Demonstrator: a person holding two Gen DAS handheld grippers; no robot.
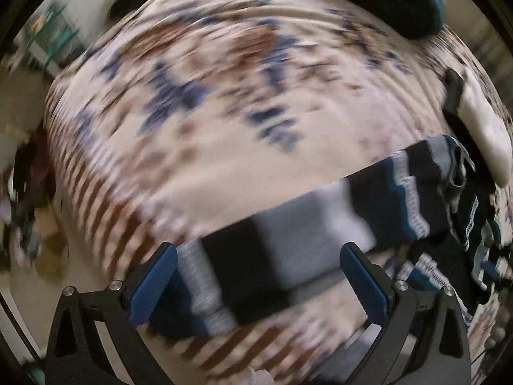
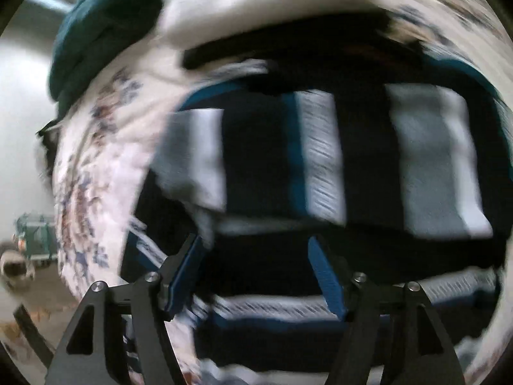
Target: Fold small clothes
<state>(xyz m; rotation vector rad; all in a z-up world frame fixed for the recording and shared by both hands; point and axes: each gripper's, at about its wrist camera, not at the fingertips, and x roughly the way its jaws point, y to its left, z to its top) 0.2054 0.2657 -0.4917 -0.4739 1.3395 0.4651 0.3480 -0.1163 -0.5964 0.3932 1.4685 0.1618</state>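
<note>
Both tools gape, gripping nothing. Left tool (image 1: 256, 285) straddles the striped garment's (image 1: 400, 199) near-left end; its long axis runs rightward. Right tool (image 2: 255, 272) hangs over its middle, on the floral bedspread (image 1: 208, 112).

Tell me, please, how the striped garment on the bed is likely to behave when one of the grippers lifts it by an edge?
The striped garment will probably flop and drape: in the left wrist view its end hangs in loose folds. It looks thin, so likely light. On the floral bedsheet it may drag rather than slide cleanly. The left gripper and right gripper both stand open.
</note>
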